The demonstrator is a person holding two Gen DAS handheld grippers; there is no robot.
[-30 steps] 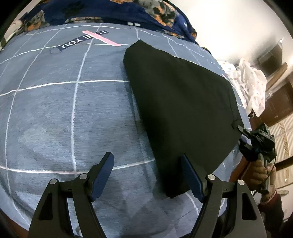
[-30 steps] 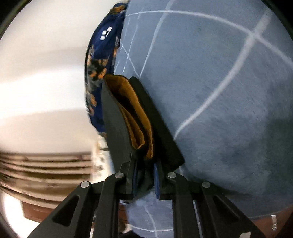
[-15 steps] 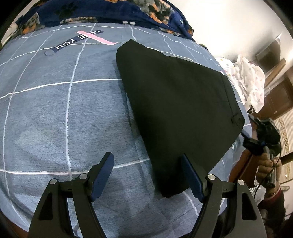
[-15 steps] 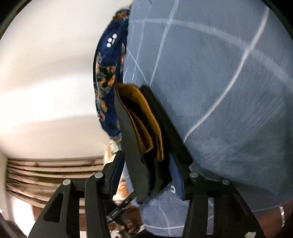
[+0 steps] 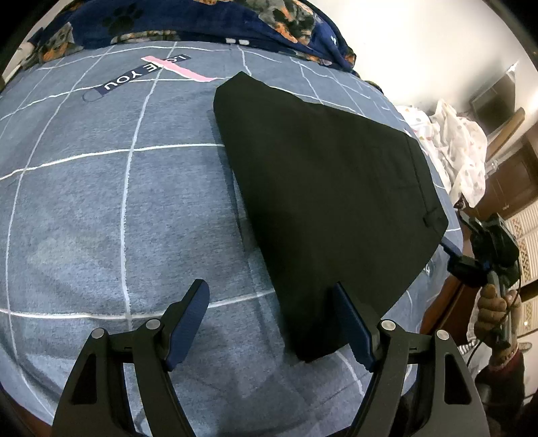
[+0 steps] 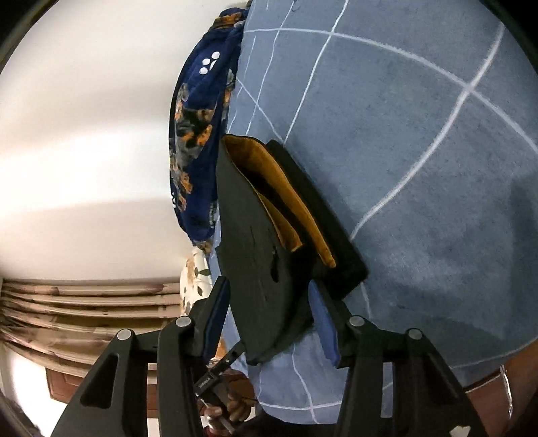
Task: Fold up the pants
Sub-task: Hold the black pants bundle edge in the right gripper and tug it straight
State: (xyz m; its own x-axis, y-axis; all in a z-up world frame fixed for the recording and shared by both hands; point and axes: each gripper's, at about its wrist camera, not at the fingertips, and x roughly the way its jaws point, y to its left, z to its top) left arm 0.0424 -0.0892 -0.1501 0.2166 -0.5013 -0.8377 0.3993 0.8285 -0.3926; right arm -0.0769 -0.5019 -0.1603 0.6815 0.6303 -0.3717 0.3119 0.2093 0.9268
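Observation:
The black pants (image 5: 322, 201) lie folded in a flat wedge on the blue grid-pattern bedspread (image 5: 101, 208). My left gripper (image 5: 272, 319) is open above the bedspread, its right finger beside the near corner of the fold. In the right wrist view the pants (image 6: 265, 269) show their waistband end with tan lining (image 6: 285, 201). My right gripper (image 6: 269, 316) is open, with that end between its fingers, not pinched. The right gripper also shows in the left wrist view (image 5: 454, 252) at the pants' right edge.
A dark blue floral blanket (image 5: 208, 20) lies along the far edge of the bed. A white dotted cloth (image 5: 460, 151) is heaped past the right edge. Wooden furniture (image 5: 511, 174) stands beyond it. The bed edge is close on the right.
My right gripper has opened and let go of the waistband end, and the pants have settled flat. My left gripper stayed open and pulled back slightly.

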